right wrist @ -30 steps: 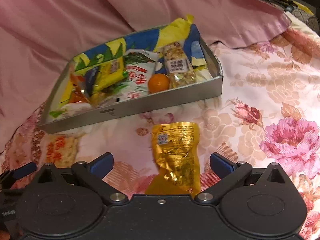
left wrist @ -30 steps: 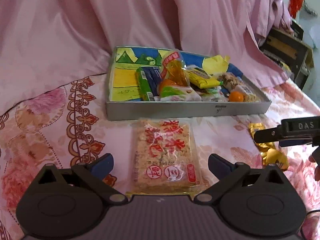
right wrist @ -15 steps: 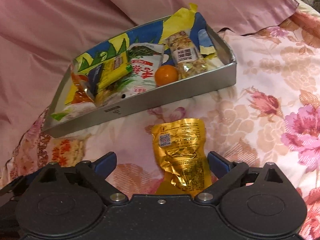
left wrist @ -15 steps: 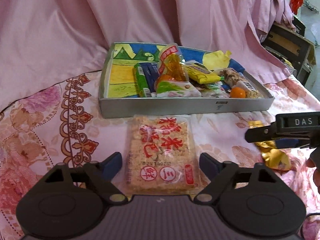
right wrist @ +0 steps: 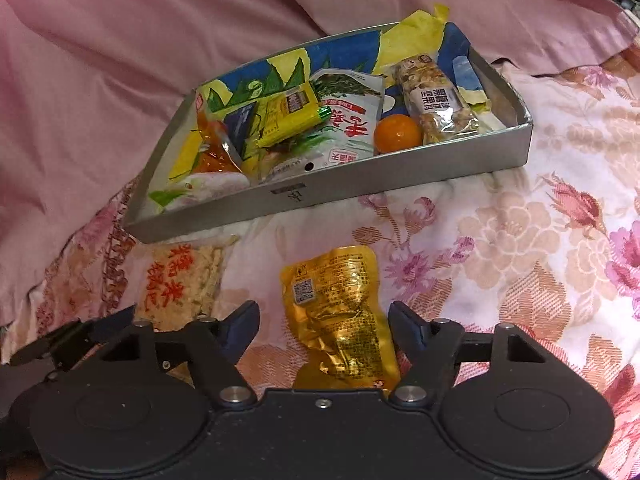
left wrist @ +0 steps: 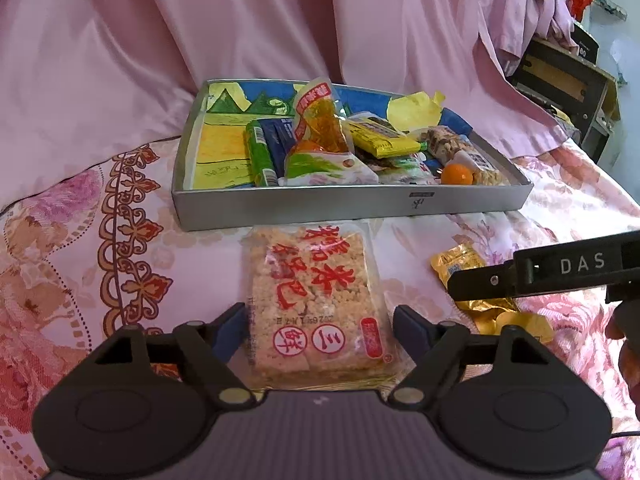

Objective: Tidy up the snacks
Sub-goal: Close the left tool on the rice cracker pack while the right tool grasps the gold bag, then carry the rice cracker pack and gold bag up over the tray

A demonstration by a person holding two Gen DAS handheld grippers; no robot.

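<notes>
Left wrist view: the left gripper [left wrist: 318, 326] straddles the clear-wrapped rectangular rice-cracker pack with red print [left wrist: 316, 300] on the floral bedsheet [left wrist: 80, 264]. Its jaws have just been closing; the left pad appears to touch the pack's edge, the right stands just clear. The pack's long axis runs along the gripper's line toward the shallow grey cardboard tray [left wrist: 352, 210] just beyond.

Right wrist view: the right gripper [right wrist: 324, 326], jaws just narrowing, brackets the crinkled gold foil pouch [right wrist: 340, 316], also lying lengthwise toward the tray; neither pad clearly presses it.
</notes>
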